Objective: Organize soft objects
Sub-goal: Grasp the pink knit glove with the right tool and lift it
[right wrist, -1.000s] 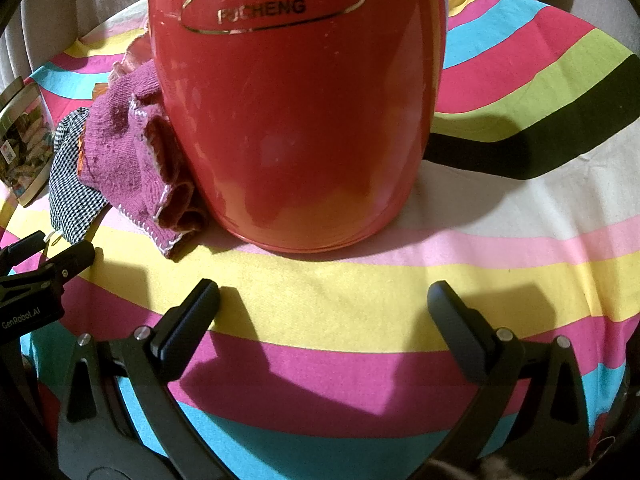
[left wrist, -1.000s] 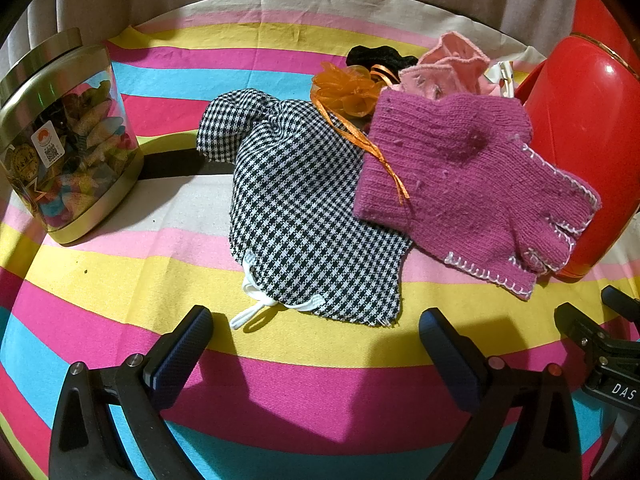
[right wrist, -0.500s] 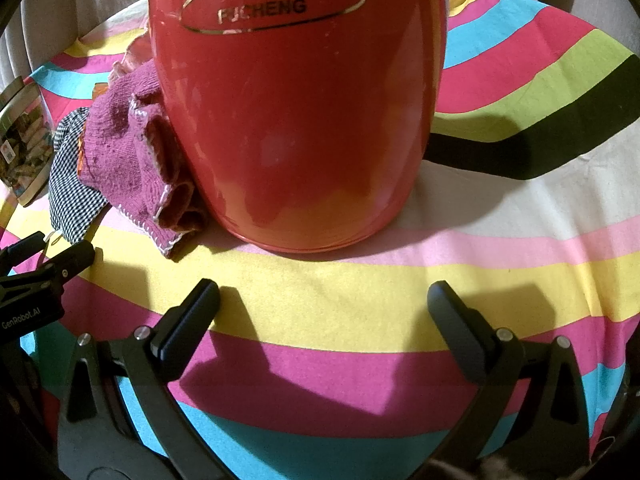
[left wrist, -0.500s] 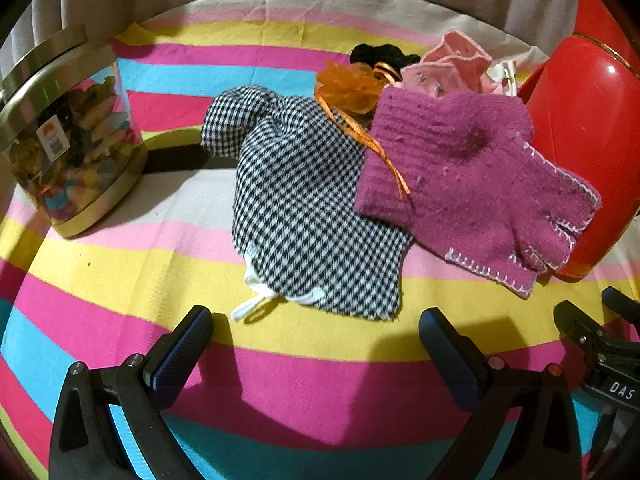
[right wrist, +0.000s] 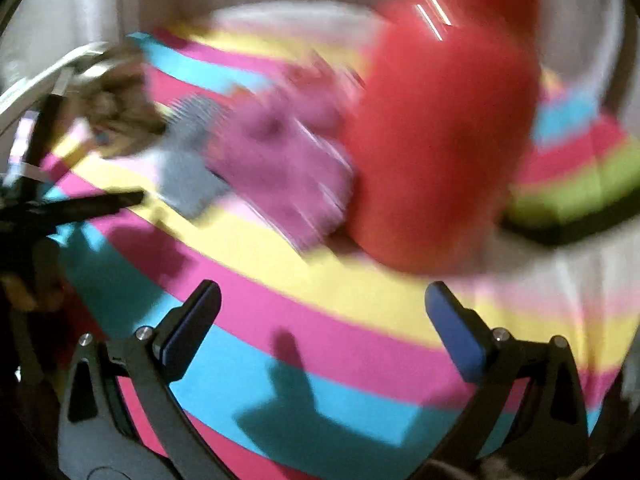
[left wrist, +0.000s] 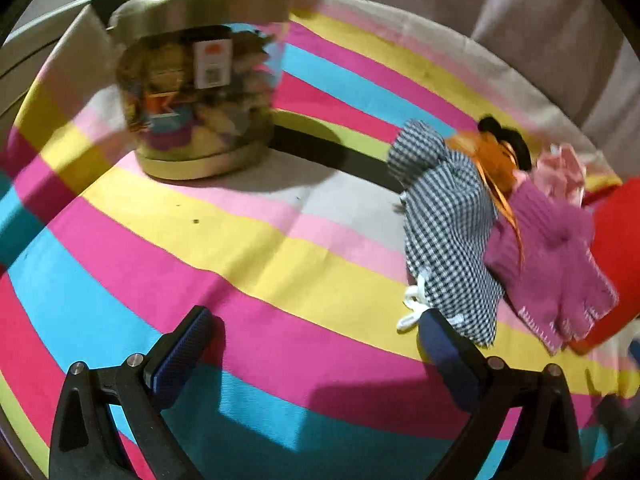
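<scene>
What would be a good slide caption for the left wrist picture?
Open left gripper over a striped cloth, facing a gold-lidded jar, with a checked pouch and purple glove at right.

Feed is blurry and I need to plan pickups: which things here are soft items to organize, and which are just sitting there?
For the job:
- checkered cloth pouch
- purple knit glove
- orange ribbon bow
- pink fabric piece
- black soft item, mostly hidden

Just lying about:
- clear jar with metal lid
- red container
- striped cloth underneath
</scene>
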`<state>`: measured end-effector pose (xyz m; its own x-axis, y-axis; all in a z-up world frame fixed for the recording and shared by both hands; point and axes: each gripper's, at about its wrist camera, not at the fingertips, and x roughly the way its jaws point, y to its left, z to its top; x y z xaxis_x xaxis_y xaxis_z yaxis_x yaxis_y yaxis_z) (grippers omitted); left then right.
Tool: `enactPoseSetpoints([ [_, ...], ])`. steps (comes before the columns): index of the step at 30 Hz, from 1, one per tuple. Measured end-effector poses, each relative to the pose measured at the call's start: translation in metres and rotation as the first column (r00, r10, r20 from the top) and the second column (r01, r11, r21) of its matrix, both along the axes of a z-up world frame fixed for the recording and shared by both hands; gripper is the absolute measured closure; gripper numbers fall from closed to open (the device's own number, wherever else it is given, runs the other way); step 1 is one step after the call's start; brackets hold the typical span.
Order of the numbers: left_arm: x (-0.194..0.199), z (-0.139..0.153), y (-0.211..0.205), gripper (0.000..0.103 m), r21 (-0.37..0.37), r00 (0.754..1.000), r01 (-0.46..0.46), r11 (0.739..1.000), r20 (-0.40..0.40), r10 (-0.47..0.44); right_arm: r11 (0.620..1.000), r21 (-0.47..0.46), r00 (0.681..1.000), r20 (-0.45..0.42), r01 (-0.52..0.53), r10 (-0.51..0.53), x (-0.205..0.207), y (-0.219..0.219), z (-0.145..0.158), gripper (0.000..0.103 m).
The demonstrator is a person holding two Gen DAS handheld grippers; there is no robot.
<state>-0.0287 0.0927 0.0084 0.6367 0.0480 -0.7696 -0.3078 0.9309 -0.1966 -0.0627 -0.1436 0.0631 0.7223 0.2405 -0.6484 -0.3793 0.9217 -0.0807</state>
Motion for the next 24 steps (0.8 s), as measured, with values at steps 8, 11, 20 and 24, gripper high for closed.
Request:
enactPoseSetpoints([
  [8,-0.008,-0.002,0.015,0.0,-0.076,0.997,-0.017,0.997,0.069,0.022,0.95,-0.295,0.99,0.066,-0.1,0.125,0.056,0.068,0.015,0.001],
  [11,-0.01,-0.001,0.015,0.0,-0.075,0.997,-0.017,0.997,0.069,0.022,0.892,-0.447,0.99,0.077,-0.074,0.12,0.064,0.091,0.0,0.001],
  [20,-0.013,-0.001,0.016,0.0,-0.102,0.996,-0.016,0.995,0.088,0.025,0.907,-0.4,0.988,-0.129,-0.129,0.083,0.06,0.07,-0.03,0.095],
  [24,-0.012,-0.001,0.016,0.0,-0.102,0.996,-0.017,0.995,0.088,0.026,0.992,-0.056,0.984,-0.146,-0.113,0.104,0.031,0.015,-0.002,0.096],
])
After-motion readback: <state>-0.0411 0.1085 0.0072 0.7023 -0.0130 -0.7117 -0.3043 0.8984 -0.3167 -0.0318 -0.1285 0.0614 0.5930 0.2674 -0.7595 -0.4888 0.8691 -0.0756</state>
